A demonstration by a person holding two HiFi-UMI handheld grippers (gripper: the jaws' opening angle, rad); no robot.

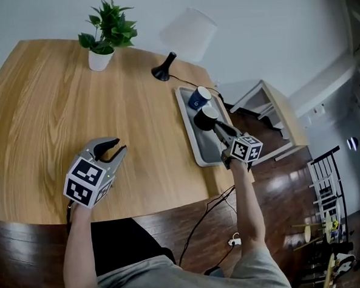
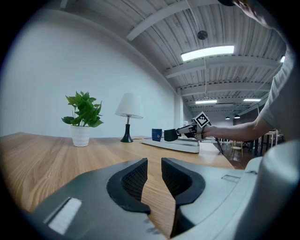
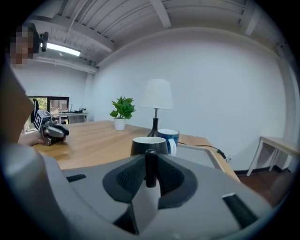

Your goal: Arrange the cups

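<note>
My right gripper [image 1: 218, 127] is shut on the handle [image 3: 151, 168] of a black cup [image 1: 205, 117], which it holds upright over the far half of a grey tray [image 1: 198, 152]. Just beyond it a blue cup [image 1: 198, 98] stands on the tray. In the right gripper view the black cup [image 3: 149, 145] sits straight ahead of the jaws with the blue cup [image 3: 169, 137] behind it. My left gripper [image 1: 109, 152] rests low over the wooden table [image 1: 38, 118] at the front left, shut with nothing in it. In its own view the left gripper [image 2: 153, 164] faces both cups far ahead.
A potted plant [image 1: 105, 32] and a black-based lamp with a white shade [image 1: 185, 36] stand at the table's far side. A cable runs from the lamp past the tray and off the table edge. A low white shelf [image 1: 276, 119] stands on the floor to the right.
</note>
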